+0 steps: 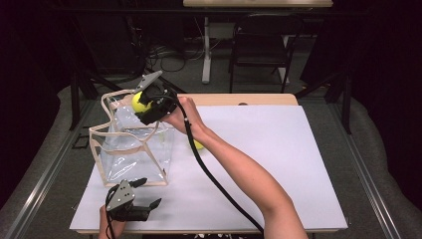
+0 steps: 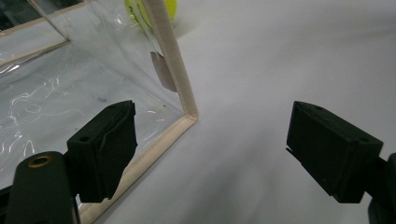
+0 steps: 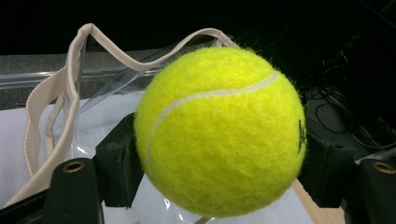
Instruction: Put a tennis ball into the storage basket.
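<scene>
High view: right gripper (image 1: 144, 105) clamped on fuzzy yellow tennis ball (image 1: 140, 101) above clear plastic bag with beige trim (image 1: 133, 149); second yellow ball (image 1: 198, 145) behind forearm; round, no long axis. Left gripper (image 1: 149, 193) jaws apart, holding nothing, just beside bag's corner.

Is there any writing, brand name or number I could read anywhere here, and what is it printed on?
No text here can be read.
Tennis ball held over the clear bag: a small dark mark at its right edge, too little showing to read.
Second tennis ball behind the bag: faint dark print, too blurred to read.
Small tag on the bag's wall: blank or too blurred to tell.
</scene>
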Action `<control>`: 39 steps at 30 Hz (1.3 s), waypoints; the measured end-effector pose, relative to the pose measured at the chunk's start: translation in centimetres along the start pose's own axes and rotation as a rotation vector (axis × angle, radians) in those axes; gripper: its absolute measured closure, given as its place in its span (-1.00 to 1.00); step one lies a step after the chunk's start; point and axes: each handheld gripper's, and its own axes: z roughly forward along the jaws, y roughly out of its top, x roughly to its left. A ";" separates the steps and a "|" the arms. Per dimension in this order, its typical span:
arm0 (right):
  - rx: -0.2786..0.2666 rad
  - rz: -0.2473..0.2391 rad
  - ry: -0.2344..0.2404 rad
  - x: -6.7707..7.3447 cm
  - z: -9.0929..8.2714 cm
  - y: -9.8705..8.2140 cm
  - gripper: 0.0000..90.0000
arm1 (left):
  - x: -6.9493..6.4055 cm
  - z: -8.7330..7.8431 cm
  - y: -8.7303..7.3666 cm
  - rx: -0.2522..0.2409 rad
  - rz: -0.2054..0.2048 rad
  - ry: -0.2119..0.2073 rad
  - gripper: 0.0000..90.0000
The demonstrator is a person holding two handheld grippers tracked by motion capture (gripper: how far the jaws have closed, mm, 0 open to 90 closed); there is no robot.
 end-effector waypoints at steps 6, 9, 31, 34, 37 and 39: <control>0.008 0.005 0.009 0.2 0.3 0.0 -0.41 | 0.0 0.0 0.0 0.001 0.001 0.000 -0.65; 0.009 0.006 0.015 0.4 0.4 0.0 -0.41 | 0.0 0.0 0.0 0.002 0.001 0.000 -0.65; 0.061 0.016 0.066 0.8 1.5 -0.6 -0.42 | 0.0 0.0 0.0 0.001 0.002 0.001 -0.65; 0.068 0.017 0.072 0.9 1.6 -0.7 -0.43 | 0.0 0.0 0.0 0.002 0.001 0.001 -0.65; 0.072 0.019 0.076 0.8 1.7 -0.8 -0.43 | 0.0 0.0 0.0 0.002 0.003 -0.001 -0.65; 0.077 0.018 0.078 0.8 1.7 -0.8 -0.43 | 0.0 0.0 0.0 0.002 0.002 0.000 -0.65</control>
